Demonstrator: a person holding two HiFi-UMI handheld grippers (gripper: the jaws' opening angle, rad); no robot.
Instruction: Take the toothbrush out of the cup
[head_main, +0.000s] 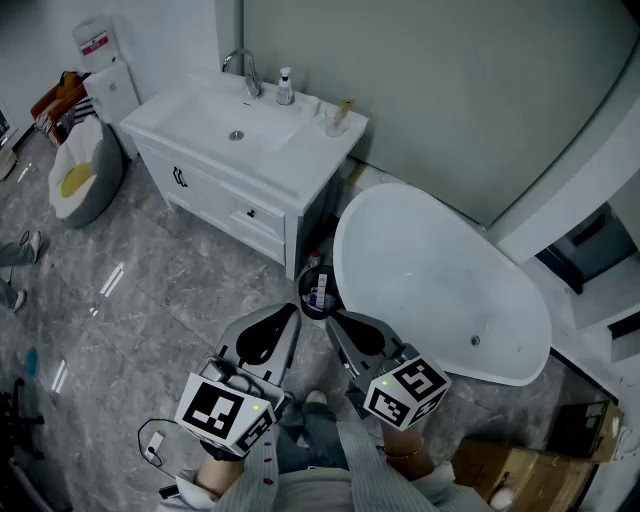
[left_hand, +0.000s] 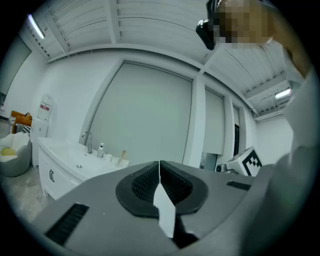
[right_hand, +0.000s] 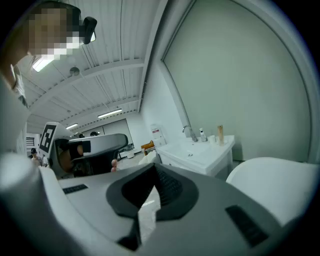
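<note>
A person stands well back from the vanity. The left gripper and right gripper, held low, are closed tight and empty, seemingly ahead of any reach. The toothbrush stands in its cup on the vanity's far corner.

- Two grippers: left gripper, right gripper
- One sink
- One tap
- One bottle
- One cup
- One bathtub
- Two drains: sink drain, tub drain
- One bin
- One water dispenser
- One cardboard box
</note>
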